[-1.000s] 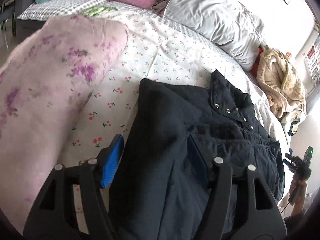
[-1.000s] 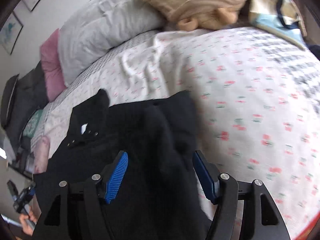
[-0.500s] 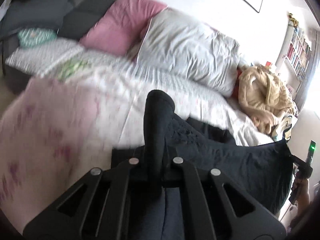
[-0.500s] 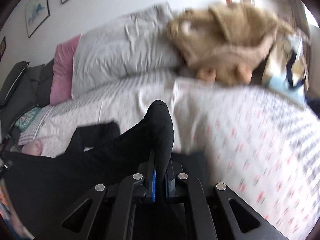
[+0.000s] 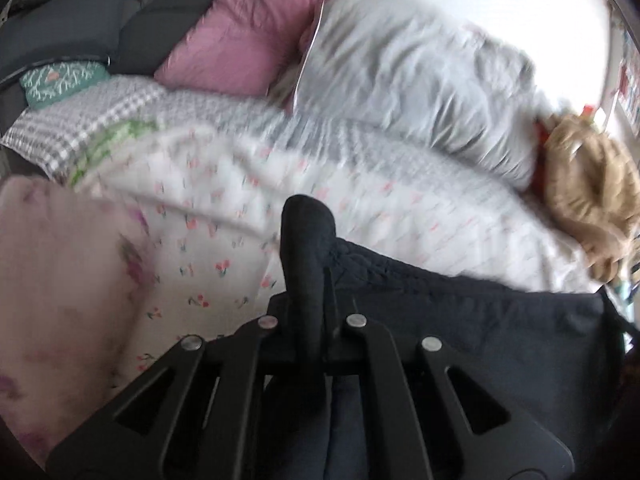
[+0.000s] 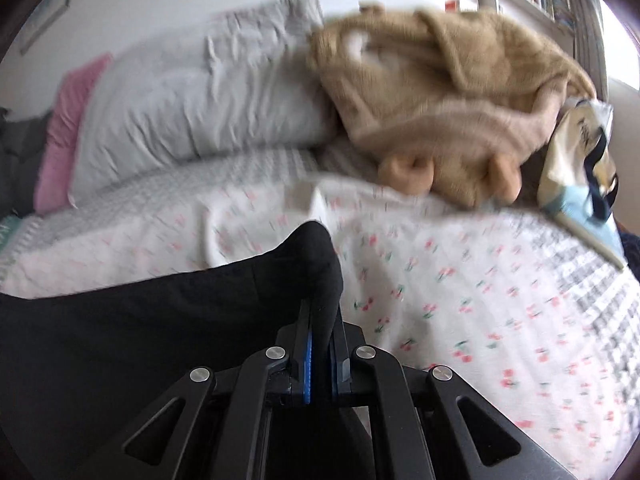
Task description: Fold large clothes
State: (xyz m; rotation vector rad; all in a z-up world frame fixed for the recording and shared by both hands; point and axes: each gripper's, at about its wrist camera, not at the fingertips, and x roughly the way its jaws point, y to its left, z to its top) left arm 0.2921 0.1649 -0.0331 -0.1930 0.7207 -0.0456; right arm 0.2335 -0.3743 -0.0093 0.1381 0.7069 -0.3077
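Two grippers point downward over the bed (image 5: 360, 184), each clamped on a bunched fold of the dark jacket (image 5: 460, 320). The left gripper (image 5: 310, 320) has its jaws pressed together on a thick roll of the fabric that stands up between them; the right gripper (image 6: 320, 344) likewise has its jaws closed on a raised peak of the cloth, the blue pads (image 6: 307, 360) just showing at either side. From each grip the jacket stretches as a taut span across the floral sheet (image 6: 460, 280) toward the other gripper.

A second ago both sets of jaws stood wide apart over the jacket, which lay flat on the sheet with its snaps showing; they have just closed on it. Since then both views have swung up and across: the pink pillow (image 5: 248, 36) and grey pillow (image 5: 400, 72) now fill the top of the left view, and the tan blanket (image 6: 448, 92) sits large in the right view. Both pictures are smeared with motion blur.
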